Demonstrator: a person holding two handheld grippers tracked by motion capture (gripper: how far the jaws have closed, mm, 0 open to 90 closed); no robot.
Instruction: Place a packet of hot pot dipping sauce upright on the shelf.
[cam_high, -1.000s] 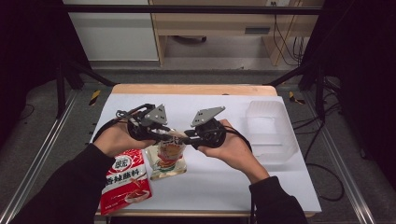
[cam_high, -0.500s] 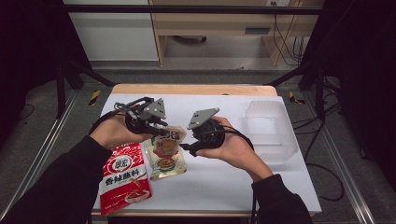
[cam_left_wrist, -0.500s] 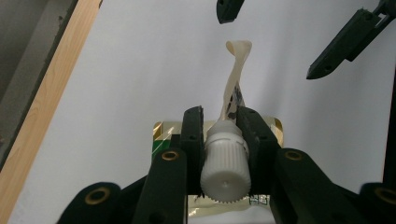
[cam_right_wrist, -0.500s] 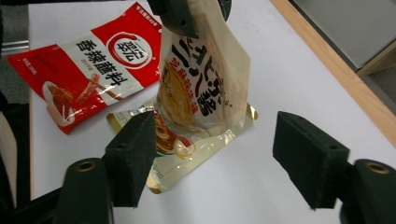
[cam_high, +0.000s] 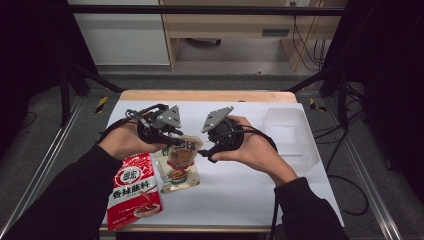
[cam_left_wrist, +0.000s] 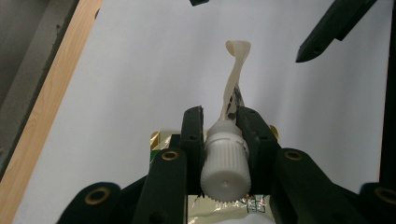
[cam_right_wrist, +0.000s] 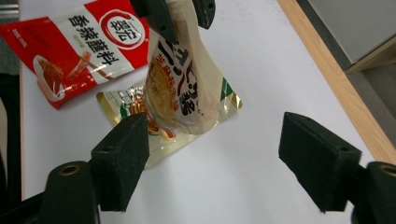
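The pouch (cam_high: 182, 160) with a white screw cap (cam_left_wrist: 225, 161) is near the middle of the white table (cam_high: 240, 190), lifted at its top end while its lower part rests on a flat gold-edged packet (cam_high: 176, 179). The left gripper (cam_high: 172, 140) has its jaws closed on the ribbed cap, one pad on each side of it, and so it holds the pouch by the spout. In the left gripper view a thin cream strip (cam_left_wrist: 235, 70) stands up from the cap. The right gripper (cam_high: 205, 151) is just to the right of the pouch; its jaws have just been opening and now stand wide apart, with nothing pressed between them. In the right gripper view the pouch (cam_right_wrist: 184, 88) hangs beyond these open pads, apart from them.

The pouch has large brown characters on a cream front, but I cannot read them with certainty. To the left and nearer lies a red bag (cam_high: 132, 192) with a round red-and-white logo and big white characters that read about like 香辣蘸料.

The red bag lies close to the near edge of the table. A clear plastic box (cam_high: 290, 135) stands at the far right, well apart from the grippers. Between the right hand (cam_high: 250, 150) and the near edge the white surface is open, and the wooden border (cam_high: 205, 96) runs along the far side.
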